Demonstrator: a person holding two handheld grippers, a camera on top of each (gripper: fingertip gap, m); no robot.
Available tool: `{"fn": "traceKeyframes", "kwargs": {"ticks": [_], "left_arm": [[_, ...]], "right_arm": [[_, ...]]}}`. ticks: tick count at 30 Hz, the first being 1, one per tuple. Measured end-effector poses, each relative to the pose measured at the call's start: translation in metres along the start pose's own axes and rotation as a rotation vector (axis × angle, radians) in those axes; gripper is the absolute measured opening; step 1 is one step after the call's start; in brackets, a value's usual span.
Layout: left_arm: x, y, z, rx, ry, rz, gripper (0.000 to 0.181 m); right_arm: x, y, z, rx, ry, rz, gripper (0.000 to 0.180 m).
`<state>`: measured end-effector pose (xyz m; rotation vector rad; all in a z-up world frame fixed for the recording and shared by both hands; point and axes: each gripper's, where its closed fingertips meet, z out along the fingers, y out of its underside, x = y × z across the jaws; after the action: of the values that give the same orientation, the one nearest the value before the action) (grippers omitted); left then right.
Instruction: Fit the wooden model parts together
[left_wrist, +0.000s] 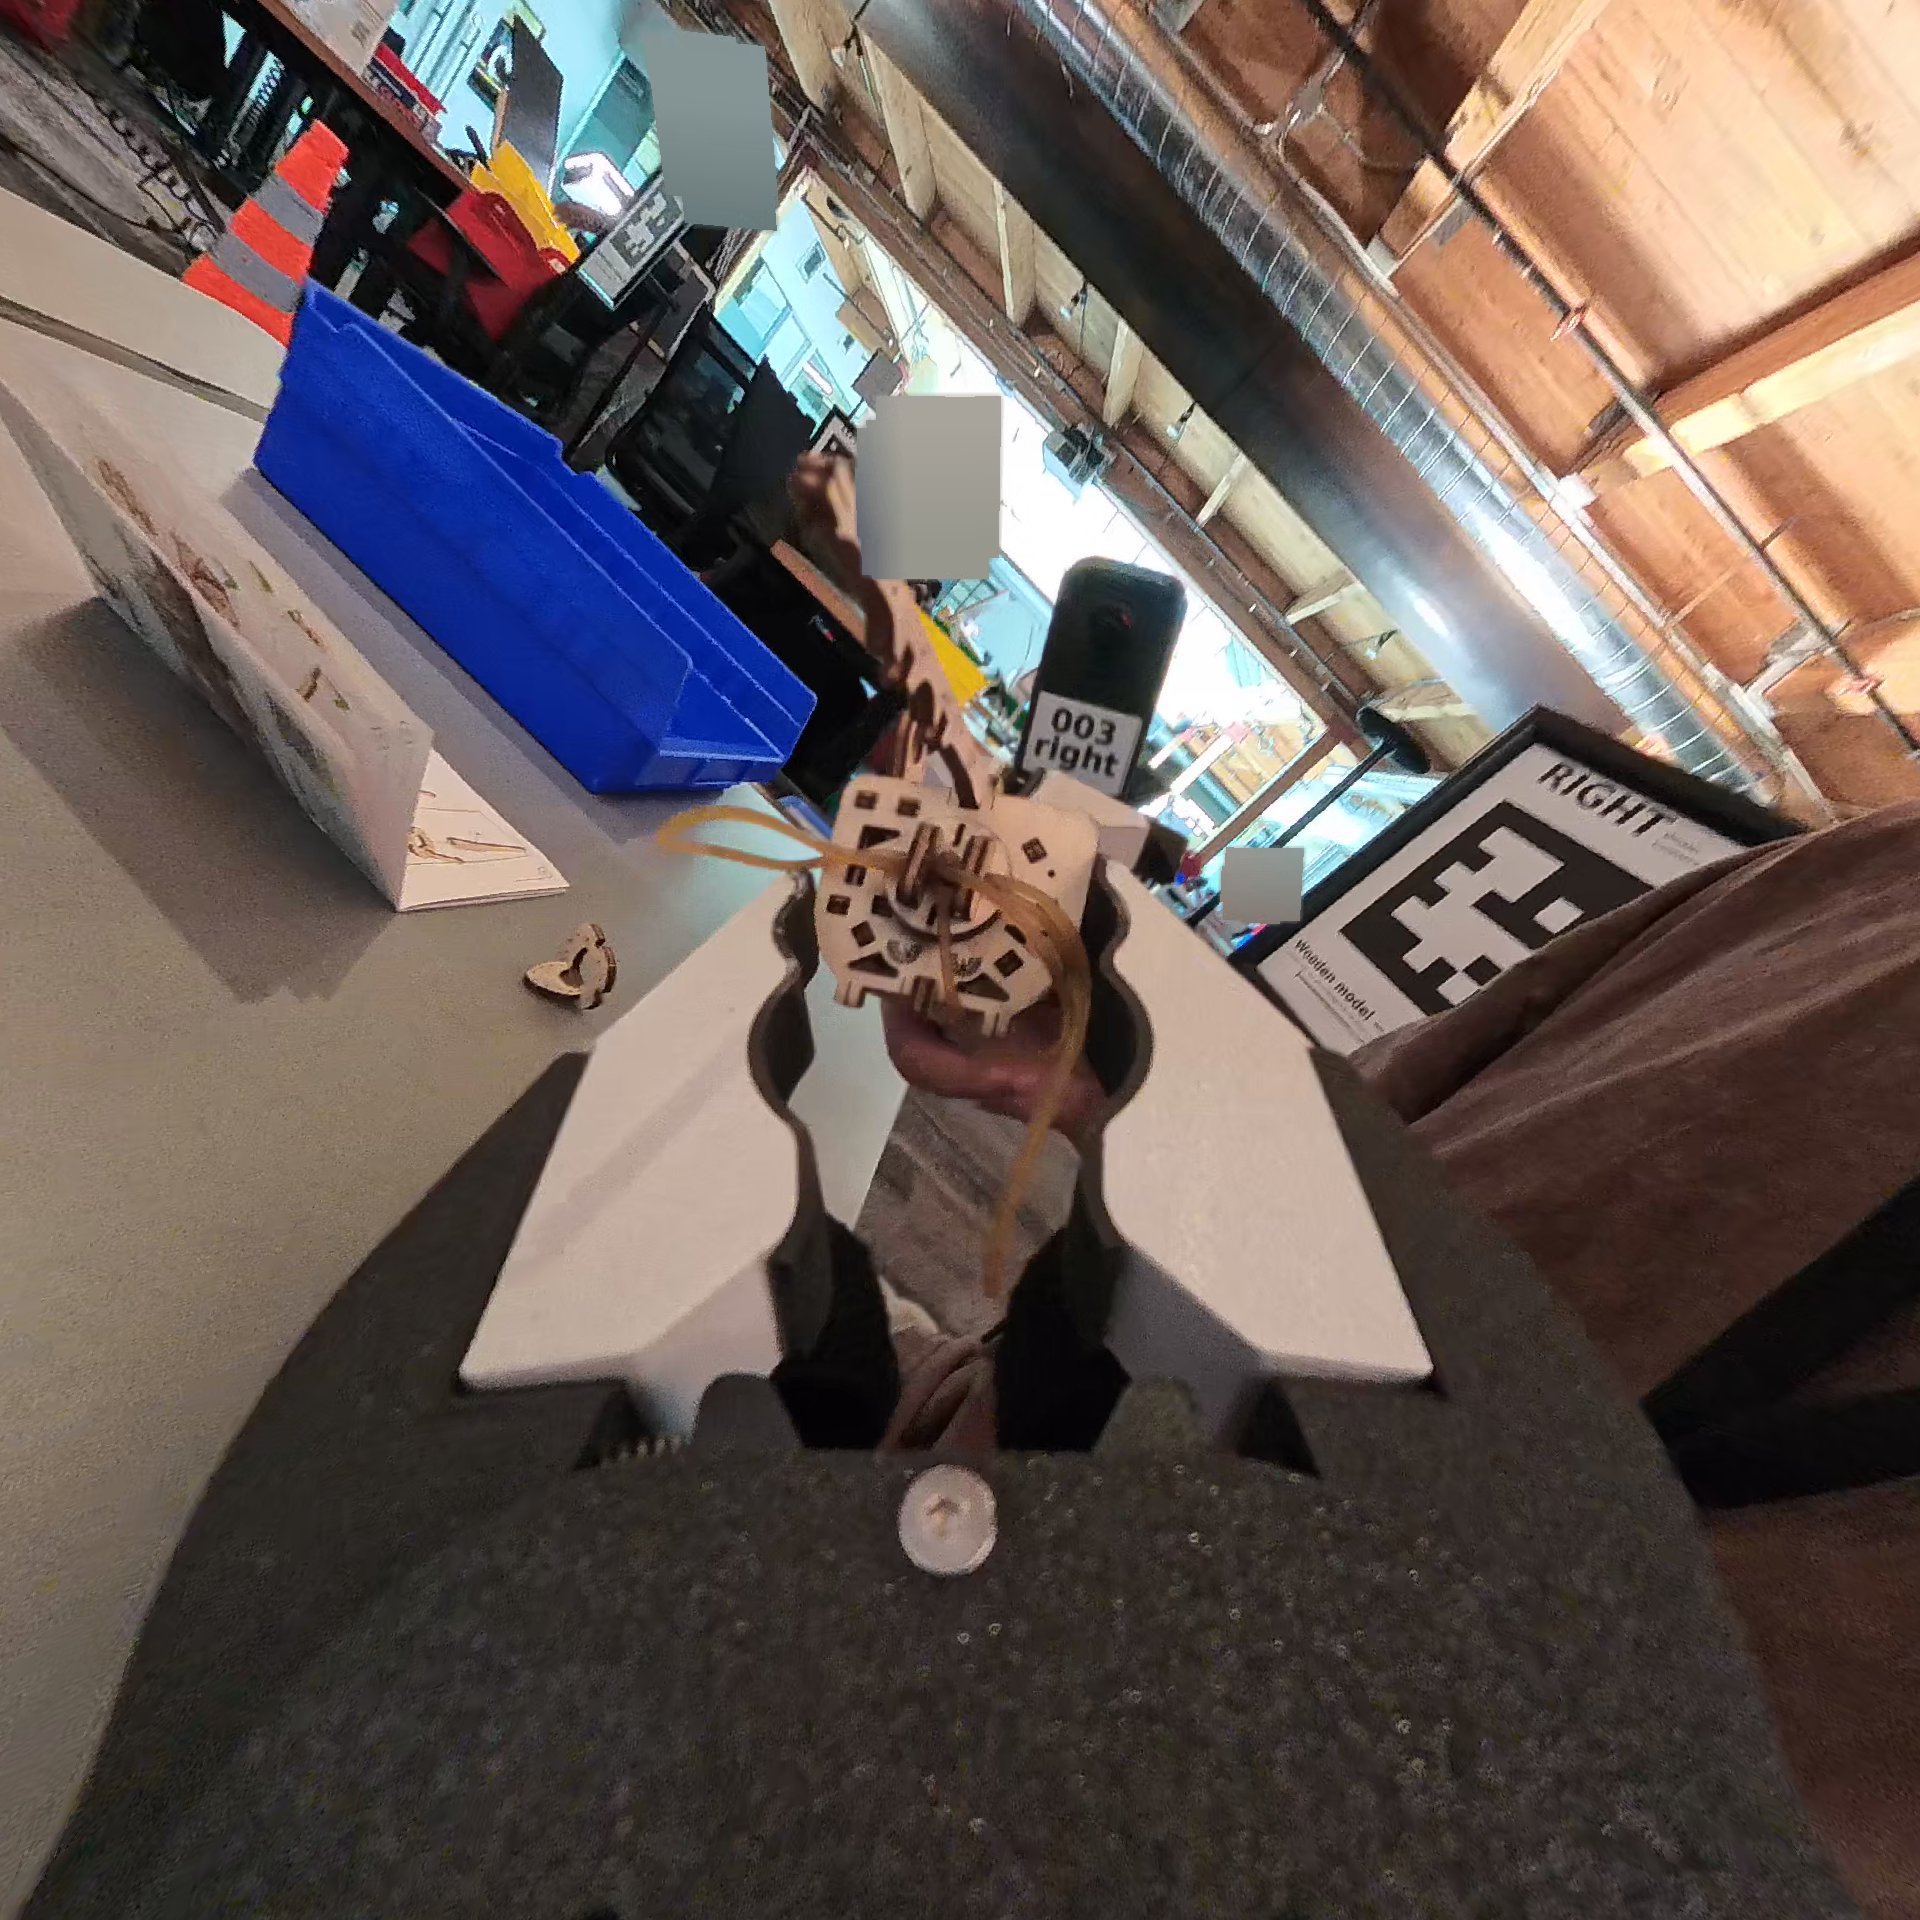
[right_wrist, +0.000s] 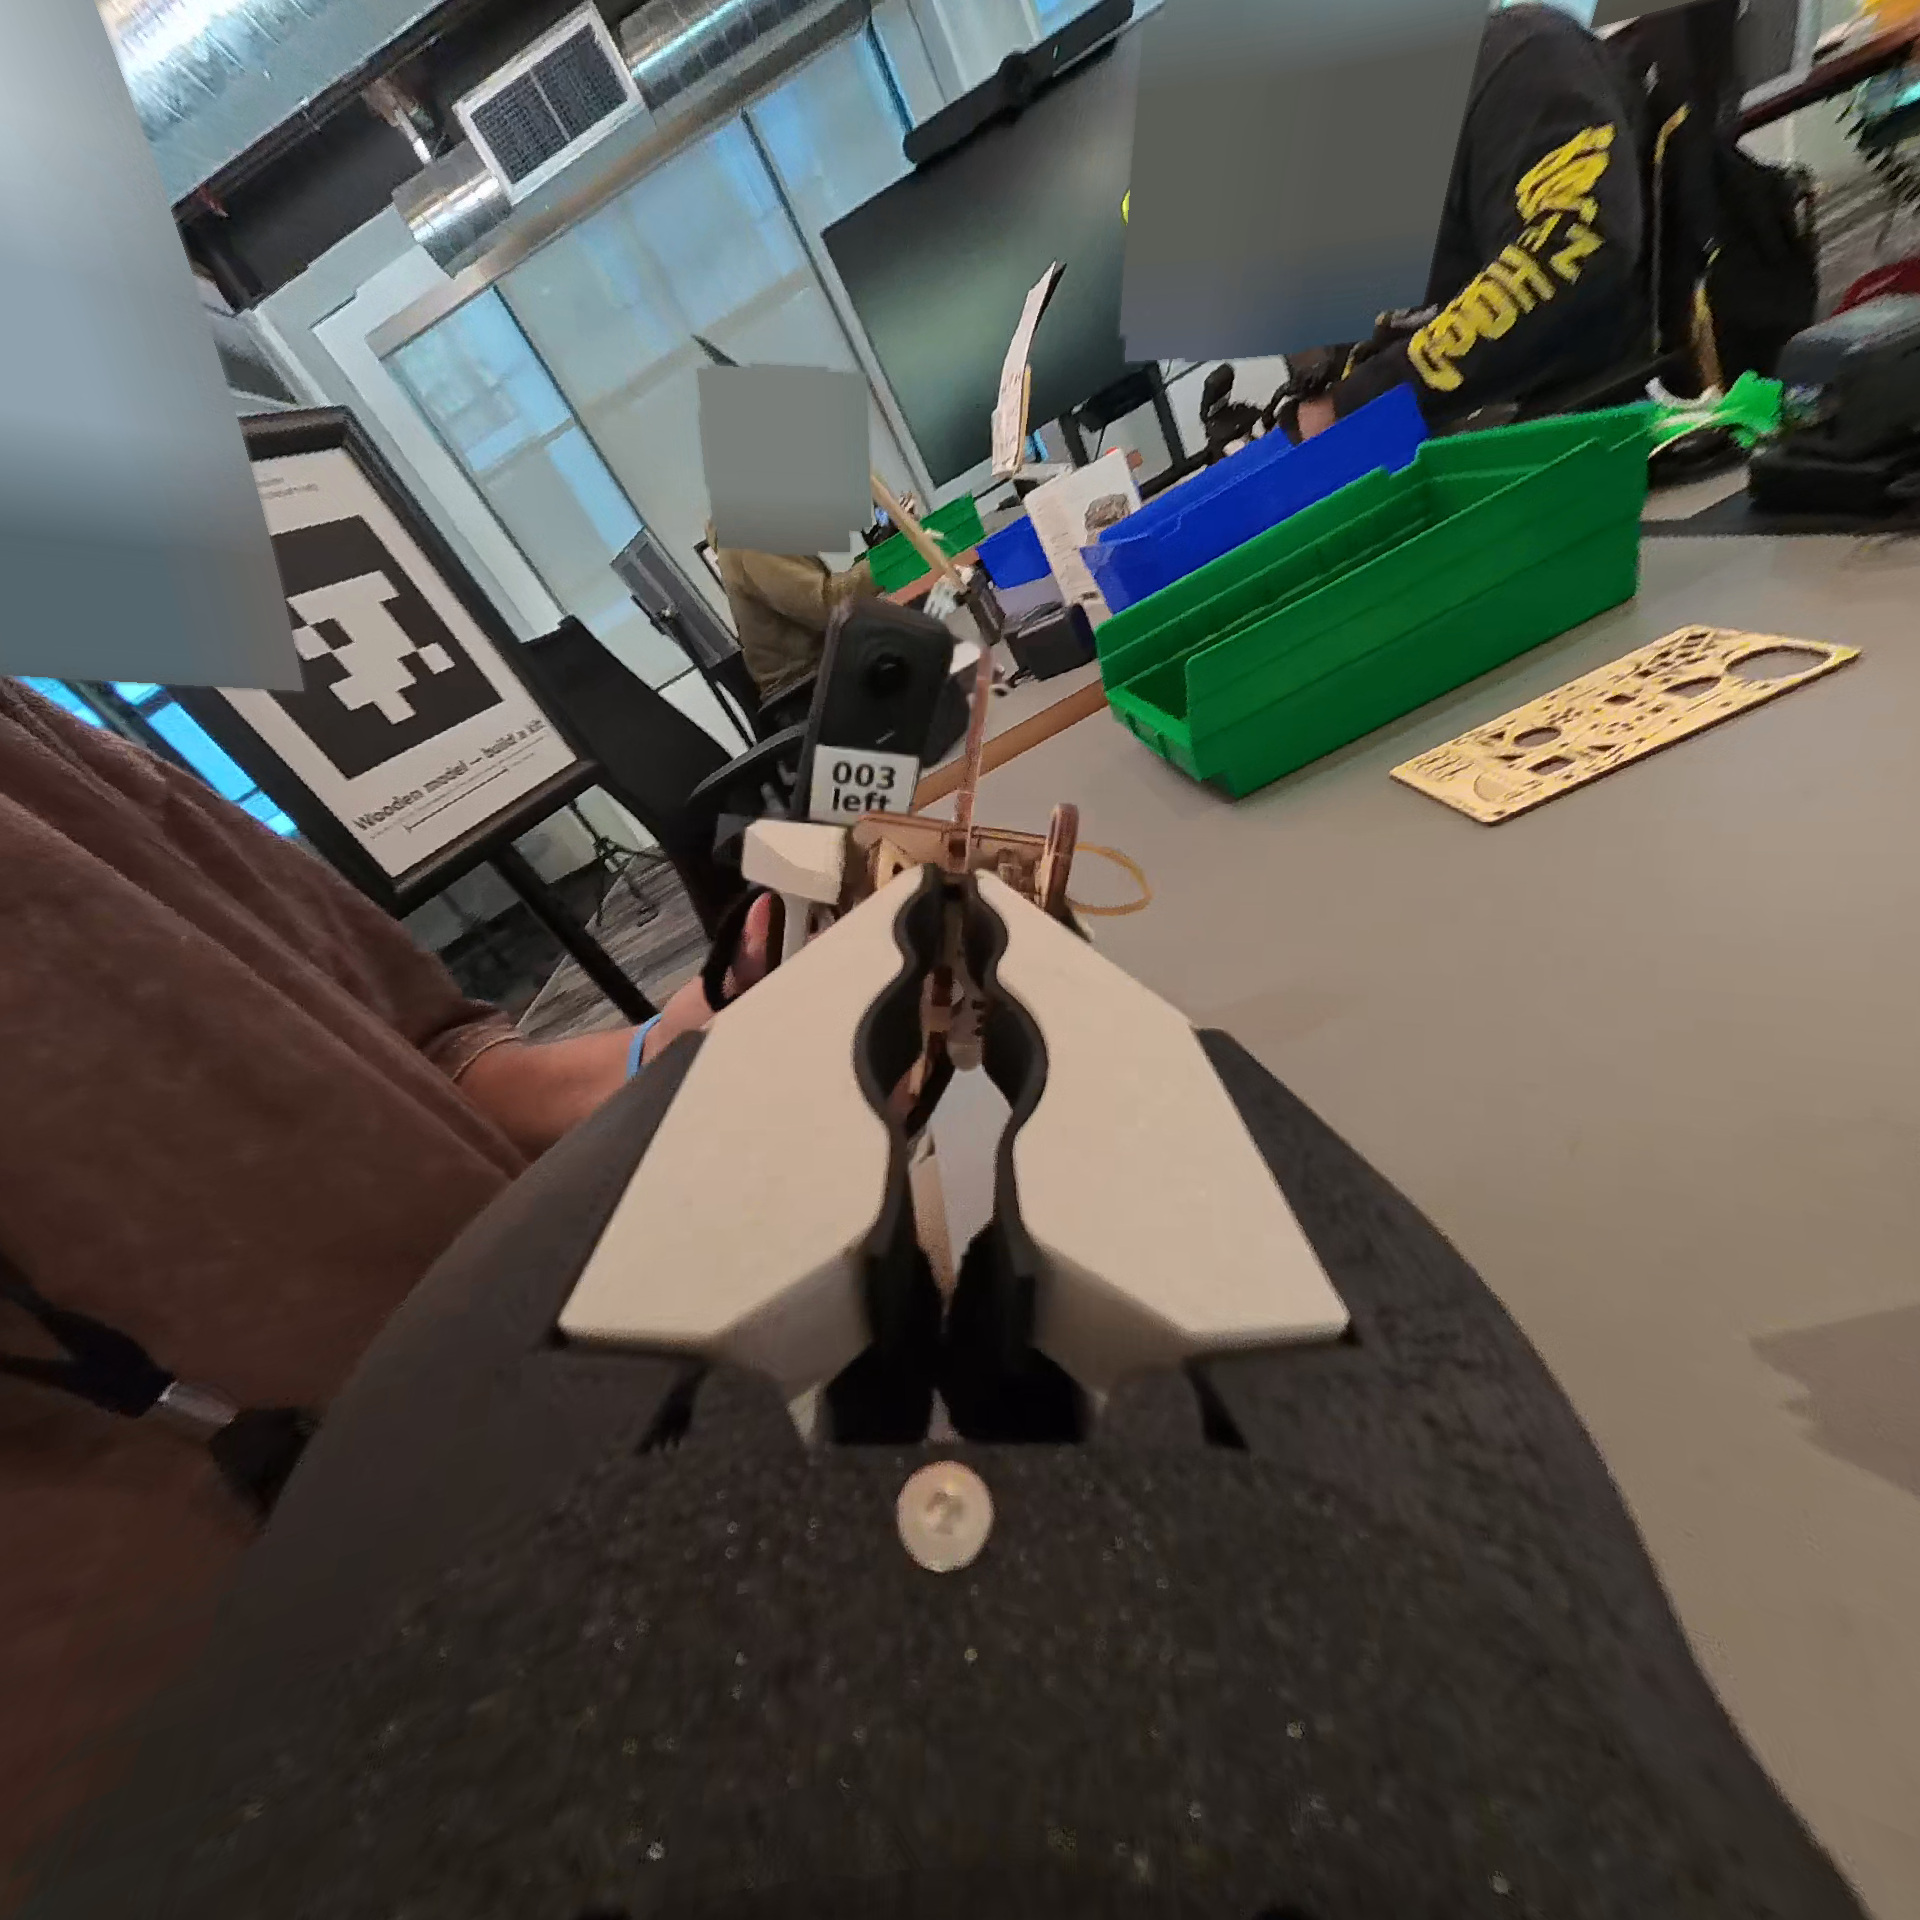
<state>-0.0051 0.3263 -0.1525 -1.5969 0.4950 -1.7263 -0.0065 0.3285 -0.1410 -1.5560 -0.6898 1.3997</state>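
The wooden model (left_wrist: 914, 935), a disc-shaped laser-cut assembly with a long arm (left_wrist: 904, 644), is held in the air between both grippers. My left gripper (left_wrist: 945, 904) is closed on the disc body at its fingertips. A yellow rubber band (left_wrist: 1049, 977) is looped through the model and hangs down between the fingers. In the right wrist view, my right gripper (right_wrist: 951, 894) is nearly shut, pinching a thin wooden part of the model (right_wrist: 997, 847). A thin strip (right_wrist: 971, 748) stands up from it. The rubber band (right_wrist: 1112, 878) sticks out to the right.
On the grey table lie a blue bin (left_wrist: 520, 540), an open instruction booklet (left_wrist: 312, 707) and a small loose wooden piece (left_wrist: 571, 966). A green bin (right_wrist: 1371, 613) and a punched-out wooden sheet (right_wrist: 1621, 717) lie at the right. A framed marker sign (right_wrist: 384, 644) stands behind. Both grippers' tips are close together, under 4 cm apart. The small loose wooden piece (left_wrist: 571, 966) lies around 20 centimeters away from my left fingertips.
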Motion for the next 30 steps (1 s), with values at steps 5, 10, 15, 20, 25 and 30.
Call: {"fn": "traceKeyframes", "kwargs": {"ticks": [5,10,15,20,25,30], "left_arm": [[-0.003,0.000,0.000,0.012,0.002,-0.030,0.049],[-0.003,0.001,-0.001,-0.010,-0.016,0.005,0.049],[-0.005,-0.001,-0.004,-0.018,-0.036,0.033,0.048],[-0.006,-0.004,-0.008,-0.011,-0.046,0.039,0.049],[-0.005,-0.004,-0.008,-0.020,-0.044,0.049,0.049],[-0.004,-0.001,-0.007,-0.030,-0.041,0.052,0.049]], "right_arm": [[0.002,0.000,0.001,0.050,0.020,-0.006,0.002],[0.003,0.002,0.000,0.017,0.007,0.002,0.003],[0.004,-0.003,-0.004,0.024,0.007,-0.005,0.005],[0.007,-0.004,-0.009,-0.002,0.022,-0.039,0.005],[0.007,0.001,-0.005,-0.043,0.042,-0.083,0.004],[0.004,0.004,-0.002,-0.055,0.029,-0.080,0.001]]}}
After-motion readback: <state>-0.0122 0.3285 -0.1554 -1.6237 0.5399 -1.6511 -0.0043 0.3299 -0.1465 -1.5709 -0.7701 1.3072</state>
